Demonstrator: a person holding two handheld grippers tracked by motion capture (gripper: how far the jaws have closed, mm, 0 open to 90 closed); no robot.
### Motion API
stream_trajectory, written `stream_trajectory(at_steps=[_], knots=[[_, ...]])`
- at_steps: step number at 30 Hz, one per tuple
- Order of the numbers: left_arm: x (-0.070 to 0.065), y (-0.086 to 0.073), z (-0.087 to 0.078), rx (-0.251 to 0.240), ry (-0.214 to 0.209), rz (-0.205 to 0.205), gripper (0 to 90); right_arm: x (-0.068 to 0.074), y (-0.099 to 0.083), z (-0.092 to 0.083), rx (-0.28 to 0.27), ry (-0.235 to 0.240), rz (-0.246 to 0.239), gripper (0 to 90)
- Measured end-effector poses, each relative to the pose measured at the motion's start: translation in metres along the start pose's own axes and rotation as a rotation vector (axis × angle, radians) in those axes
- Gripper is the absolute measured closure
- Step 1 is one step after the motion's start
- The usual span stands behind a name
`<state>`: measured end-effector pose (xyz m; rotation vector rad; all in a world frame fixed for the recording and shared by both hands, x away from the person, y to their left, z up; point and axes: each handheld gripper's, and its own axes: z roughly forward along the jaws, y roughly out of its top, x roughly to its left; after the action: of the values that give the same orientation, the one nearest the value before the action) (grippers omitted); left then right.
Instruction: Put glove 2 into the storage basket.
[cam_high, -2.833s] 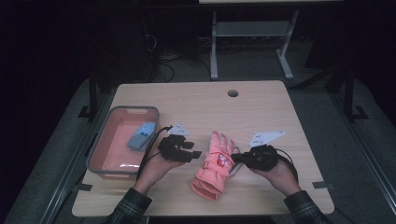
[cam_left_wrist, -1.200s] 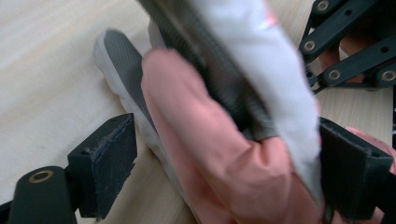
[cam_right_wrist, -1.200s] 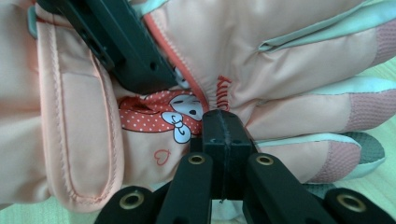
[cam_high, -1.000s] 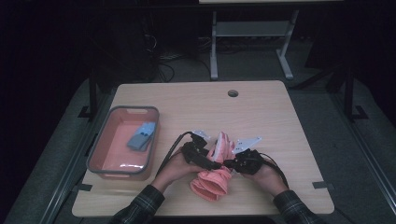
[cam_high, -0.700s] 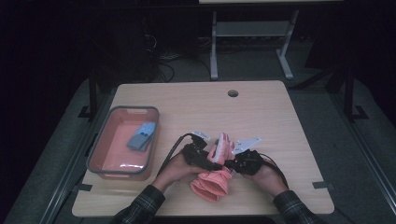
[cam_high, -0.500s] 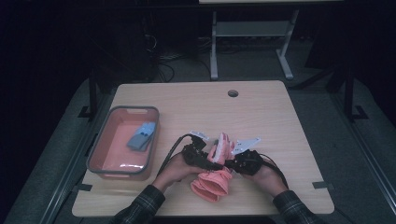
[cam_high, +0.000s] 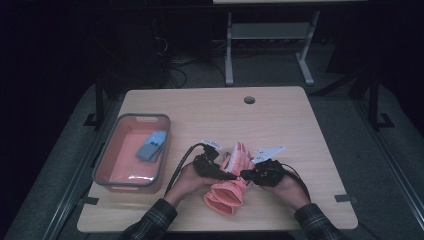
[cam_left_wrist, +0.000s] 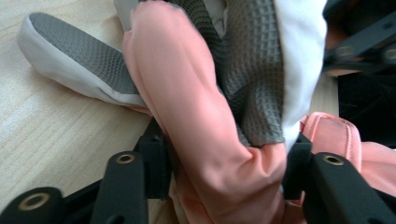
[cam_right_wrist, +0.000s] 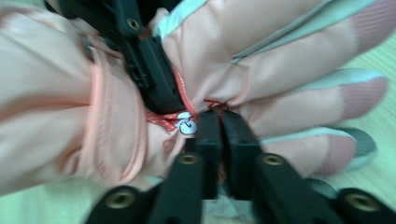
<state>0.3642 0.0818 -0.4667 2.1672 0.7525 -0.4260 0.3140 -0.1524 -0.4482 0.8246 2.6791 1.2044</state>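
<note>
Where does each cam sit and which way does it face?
High view: above the table's near edge, looking forward and down at the table; both forearms, left claw and right claw show.
Left gripper view: rides the left claw, facing the pink glove.
Right gripper view: rides the right claw, facing the glove.
All share the glove.
</note>
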Motion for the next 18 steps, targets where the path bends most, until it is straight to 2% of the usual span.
stream_trajectory(at_steps=[2, 7, 8, 10, 11, 12, 14, 15, 18], knots=[[-0.001, 0.001, -0.001, 0.0, -0.003, -0.006, 52.6, -0.002, -0.002, -0.01, -0.05, 0.011, 0.036, 67.1], [-0.002, 0.002, -0.003, -0.003, -0.006, -0.008, 55.3, -0.011, -0.017, -0.032, -0.128, -0.089, 0.08, 44.4], [-0.003, 0.003, -0.003, -0.004, -0.011, -0.021, 55.5, -0.015, -0.023, -0.037, -0.134, -0.117, 0.101, 41.3], [-0.003, 0.004, -0.005, -0.005, -0.018, -0.022, 56.0, -0.022, -0.033, -0.042, -0.134, -0.16, 0.128, 35.2], [-0.004, 0.005, -0.006, -0.005, -0.018, -0.02, 56.3, -0.032, -0.042, -0.045, -0.121, -0.193, 0.165, 32.9], [-0.006, 0.006, -0.007, -0.006, -0.018, -0.015, 56.5, -0.035, -0.044, -0.045, -0.123, -0.21, 0.176, 31.5], [-0.008, 0.007, -0.008, -0.012, -0.021, -0.012, 56.7, -0.04, -0.047, -0.045, -0.12, -0.225, 0.189, 30.2], [-0.008, 0.007, -0.009, -0.012, -0.021, -0.008, 56.8, -0.045, -0.05, -0.043, -0.104, -0.255, 0.201, 28.5], [-0.011, 0.008, -0.013, -0.016, -0.021, -0.002, 57.1, -0.049, -0.053, -0.039, -0.083, -0.303, 0.213, 26.6]])
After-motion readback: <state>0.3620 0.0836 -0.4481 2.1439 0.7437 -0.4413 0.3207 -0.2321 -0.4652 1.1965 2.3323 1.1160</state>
